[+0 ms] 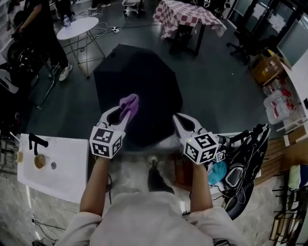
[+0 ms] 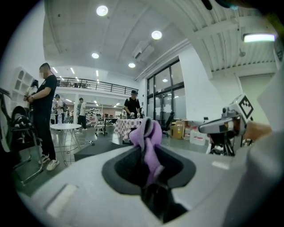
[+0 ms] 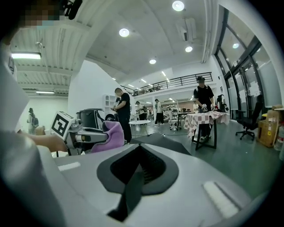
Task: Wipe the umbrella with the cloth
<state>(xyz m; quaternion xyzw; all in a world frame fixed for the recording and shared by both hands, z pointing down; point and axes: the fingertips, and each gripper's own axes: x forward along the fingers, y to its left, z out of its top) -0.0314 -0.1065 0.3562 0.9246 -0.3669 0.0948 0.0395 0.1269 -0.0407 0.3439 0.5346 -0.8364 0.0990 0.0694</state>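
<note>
A black open umbrella [image 1: 144, 81] lies on the dark floor ahead of me, its dome facing up. My left gripper [image 1: 126, 111] is shut on a purple cloth [image 1: 129, 103] and hangs over the near left part of the canopy. In the left gripper view the cloth [image 2: 148, 142] sticks up out of the shut jaws. My right gripper [image 1: 177, 118] hovers over the umbrella's near right edge. In the right gripper view its jaws [image 3: 141, 170] stand shut with only a dark seam between them, and the umbrella [image 3: 159, 141] shows just beyond.
A round white table [image 1: 77, 28] and a person [image 1: 41, 29] are at the far left. A checkered-cloth table [image 1: 185, 14] stands behind the umbrella. A white tabletop [image 1: 62, 168] is at my left, black bags [image 1: 245, 158] at my right, and a cardboard box [image 1: 266, 67] farther right.
</note>
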